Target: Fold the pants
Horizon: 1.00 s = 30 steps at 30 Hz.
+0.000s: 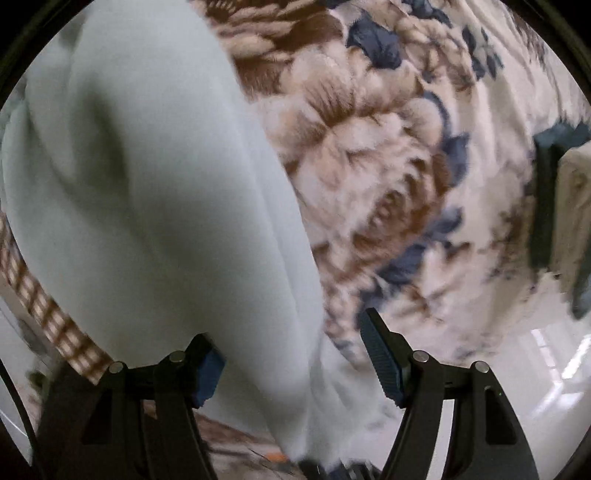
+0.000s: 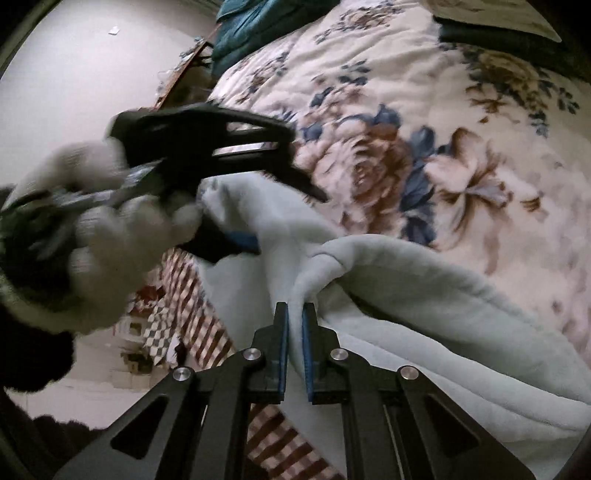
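Observation:
The pants (image 1: pixel 147 177) are pale blue fleece and hang in front of the left wrist view over the flowered bedspread. My left gripper (image 1: pixel 295 365) has its jaws wide apart, with the cloth draped between them. In the right wrist view the left gripper (image 2: pixel 273 221) shows at upper left, held by a white-gloved hand, with the pants (image 2: pixel 424 295) around its fingers. My right gripper (image 2: pixel 294 321) is shut on a fold of the pants' edge and holds it above the bed.
The flowered bedspread (image 2: pixel 424 129) covers the bed. A brown checked cloth (image 2: pixel 195 306) hangs at the bed's side. Teal bedding (image 2: pixel 251 26) lies at the far end. A dark object (image 1: pixel 546 206) stands at the right. White floor (image 1: pixel 517 387) lies below.

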{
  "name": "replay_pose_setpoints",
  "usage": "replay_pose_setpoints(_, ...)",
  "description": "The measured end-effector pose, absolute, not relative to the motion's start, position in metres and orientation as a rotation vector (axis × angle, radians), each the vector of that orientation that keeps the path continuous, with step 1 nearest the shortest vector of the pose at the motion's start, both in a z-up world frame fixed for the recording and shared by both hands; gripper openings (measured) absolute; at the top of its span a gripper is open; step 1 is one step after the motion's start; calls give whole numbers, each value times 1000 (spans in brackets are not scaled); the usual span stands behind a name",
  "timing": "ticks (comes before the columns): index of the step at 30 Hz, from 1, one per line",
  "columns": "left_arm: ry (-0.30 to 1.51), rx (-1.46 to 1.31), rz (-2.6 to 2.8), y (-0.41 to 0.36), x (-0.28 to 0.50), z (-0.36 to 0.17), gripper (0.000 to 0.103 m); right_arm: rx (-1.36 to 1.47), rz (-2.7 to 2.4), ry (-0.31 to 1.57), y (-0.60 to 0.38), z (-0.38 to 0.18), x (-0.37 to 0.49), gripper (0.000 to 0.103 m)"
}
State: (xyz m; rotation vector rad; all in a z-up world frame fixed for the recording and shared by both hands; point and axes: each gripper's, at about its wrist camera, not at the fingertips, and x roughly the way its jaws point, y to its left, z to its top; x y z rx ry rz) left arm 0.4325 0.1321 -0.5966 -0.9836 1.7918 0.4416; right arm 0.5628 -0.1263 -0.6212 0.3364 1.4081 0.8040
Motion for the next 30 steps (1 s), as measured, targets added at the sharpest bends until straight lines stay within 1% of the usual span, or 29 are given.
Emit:
replay_pose_setpoints(2,1794,-886,443,130,431,-601,27,349,813,1443,-121,-631,563,8)
replay_pose_setpoints(3,1787,-874,435,131,427,-603,23,385,813,1471,-123,-638,566,9)
replay_pose_setpoints(5,1762,-884,413,135,419,-601,22,484,810,1542,-132,-651,576,14)
replay_pose_setpoints(6,1755,-892,399,136,416,-600,22,554,825,1592,-137,-660,583,19)
replay_pose_setpoints(8,1744,-919,387,140,409,-598,22,654,852,1644,-144,-673,599,54)
replay_pose_setpoints(10,1739,-959,381,145,404,-598,22,732,865,1658,-151,-680,612,63)
replay_pose_setpoints(12,1732,-989,372,149,400,-599,22,783,883,1723,-147,-692,628,65)
replay_pose_setpoints(16,1716,-1036,360,153,395,-599,22,749,864,1840,-130,-721,649,65)
replay_pose_setpoints(20,1711,-1065,354,152,392,-601,22,762,1038,1983,-96,-745,658,65)
replay_pose_setpoints(22,1711,-1089,353,154,389,-604,22,758,1147,2040,-85,-745,653,65)
replay_pose_setpoints(25,1714,-1094,324,156,390,-605,22,681,1259,2116,-75,-736,639,65)
replay_pose_setpoints(27,1714,-1087,310,154,391,-606,22,620,1185,2152,-74,-746,637,65)
replay_pose_setpoints(30,1706,-1101,299,156,391,-608,22,690,1062,2171,-68,-774,644,65)
